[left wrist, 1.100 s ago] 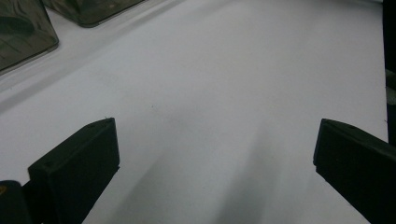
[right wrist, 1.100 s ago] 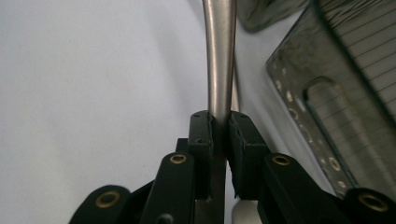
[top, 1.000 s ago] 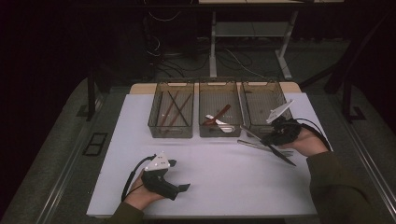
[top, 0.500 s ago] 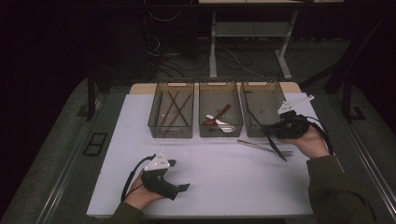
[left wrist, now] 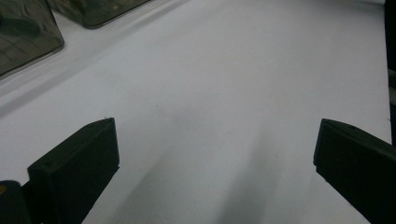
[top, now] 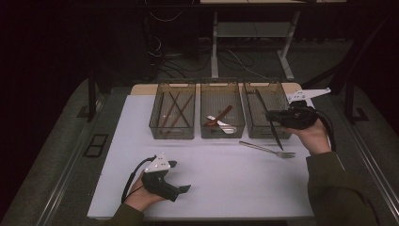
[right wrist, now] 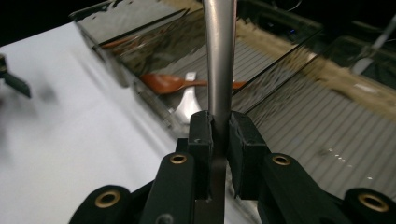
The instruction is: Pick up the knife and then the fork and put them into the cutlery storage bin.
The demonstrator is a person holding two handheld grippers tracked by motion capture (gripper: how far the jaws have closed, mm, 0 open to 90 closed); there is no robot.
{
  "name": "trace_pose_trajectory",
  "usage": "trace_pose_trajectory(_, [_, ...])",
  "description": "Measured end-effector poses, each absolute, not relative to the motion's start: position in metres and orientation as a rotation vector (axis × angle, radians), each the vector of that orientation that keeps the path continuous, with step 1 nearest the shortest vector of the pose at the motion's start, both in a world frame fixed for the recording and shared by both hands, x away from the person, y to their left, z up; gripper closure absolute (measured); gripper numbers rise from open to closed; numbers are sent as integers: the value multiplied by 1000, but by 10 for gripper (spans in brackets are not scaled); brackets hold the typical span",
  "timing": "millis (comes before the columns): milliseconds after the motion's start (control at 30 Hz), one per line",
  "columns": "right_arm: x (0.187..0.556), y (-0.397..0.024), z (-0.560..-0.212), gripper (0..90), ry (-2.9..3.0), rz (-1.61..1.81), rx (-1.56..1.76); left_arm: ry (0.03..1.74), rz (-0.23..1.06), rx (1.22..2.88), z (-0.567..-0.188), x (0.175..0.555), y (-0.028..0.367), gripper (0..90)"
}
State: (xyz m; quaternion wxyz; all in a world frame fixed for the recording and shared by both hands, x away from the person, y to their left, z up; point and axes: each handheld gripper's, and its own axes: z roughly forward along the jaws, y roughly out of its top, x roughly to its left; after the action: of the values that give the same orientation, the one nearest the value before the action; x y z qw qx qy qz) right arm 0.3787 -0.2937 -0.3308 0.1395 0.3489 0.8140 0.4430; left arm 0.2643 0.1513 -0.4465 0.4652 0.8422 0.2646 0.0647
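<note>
Right gripper [top: 272, 116]: jaws clamped on a dark utensil [top: 268, 118], held tilted above the right-hand bin [top: 249, 123]. Left gripper [top: 181, 176]: jaws wide apart, holding nothing, low over the white table [top: 226, 179]. A fork [top: 268, 149] lies before the bins.

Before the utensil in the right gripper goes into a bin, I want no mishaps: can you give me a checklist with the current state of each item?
1. Grip: right gripper is shut on the metal utensil, pads on both sides of its handle. Ok.
2. Position: in the high view the utensil hangs slanted over the right bin. Ok.
3. Room in that bin: its ribbed floor looks bare. Ok.
4. Which kind of utensil is held: its working end is hard to make out. Cannot tell.
5. Left gripper: open, resting low on the white mat, far from the bins. Ok.
6. Fork lies on the mat, not yet sorted. Not ok.
</note>
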Motion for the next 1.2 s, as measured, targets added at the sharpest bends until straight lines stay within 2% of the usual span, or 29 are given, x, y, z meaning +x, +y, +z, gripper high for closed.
trace_pose_trajectory(733, [424, -312, -292, 795, 2087, 1291, 1130, 645, 164, 2068, -447, 264, 152, 0])
trace_pose_trajectory(1200, [459, -329, -315, 795, 2012, 1195, 1294, 641, 165, 2071, -447, 264, 152, 0])
